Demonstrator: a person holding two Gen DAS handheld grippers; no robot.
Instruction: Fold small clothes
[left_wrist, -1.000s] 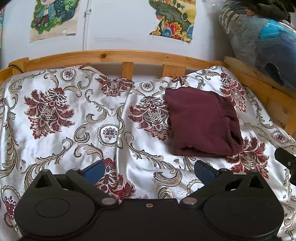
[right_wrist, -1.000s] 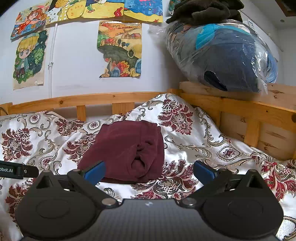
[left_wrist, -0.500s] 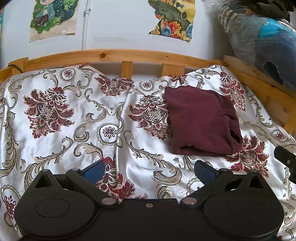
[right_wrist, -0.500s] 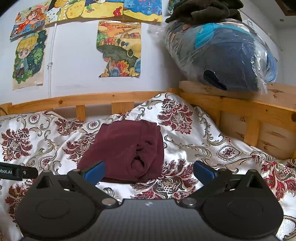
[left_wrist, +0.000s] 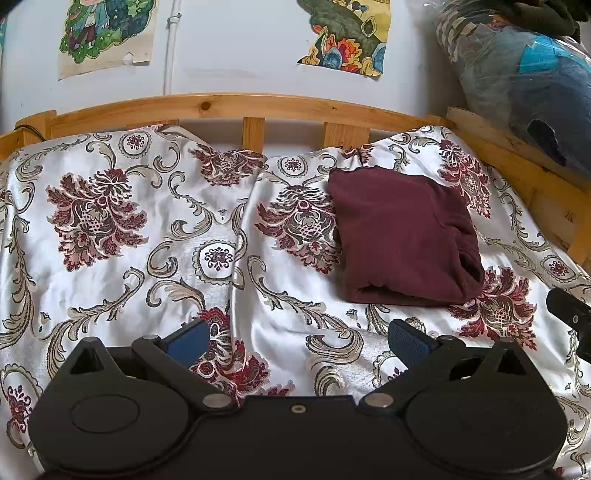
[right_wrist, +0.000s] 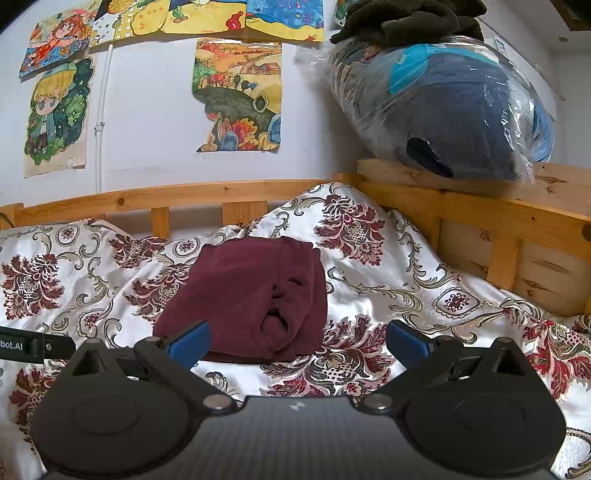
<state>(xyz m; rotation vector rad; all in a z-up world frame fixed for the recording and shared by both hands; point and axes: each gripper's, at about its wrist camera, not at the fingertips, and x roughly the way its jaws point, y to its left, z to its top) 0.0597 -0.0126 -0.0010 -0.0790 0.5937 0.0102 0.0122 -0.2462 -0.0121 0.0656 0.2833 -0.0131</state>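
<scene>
A: We're looking at the bed (left_wrist: 229, 107), pine rail along the back, slats showing under it, a second wooden rail down the right side.

B: And one cover (left_wrist: 122, 280) over the whole thing: shiny white satin, dark red flowers, beige scrolls, a long crease down the middle, bunched high at the far right corner.

A: On it, one item: the maroon garment (left_wrist: 402, 236), folded into a thick square, right of centre, near the back rail.

B: Open fold facing right, layers showing there (right_wrist: 280, 314).
</scene>
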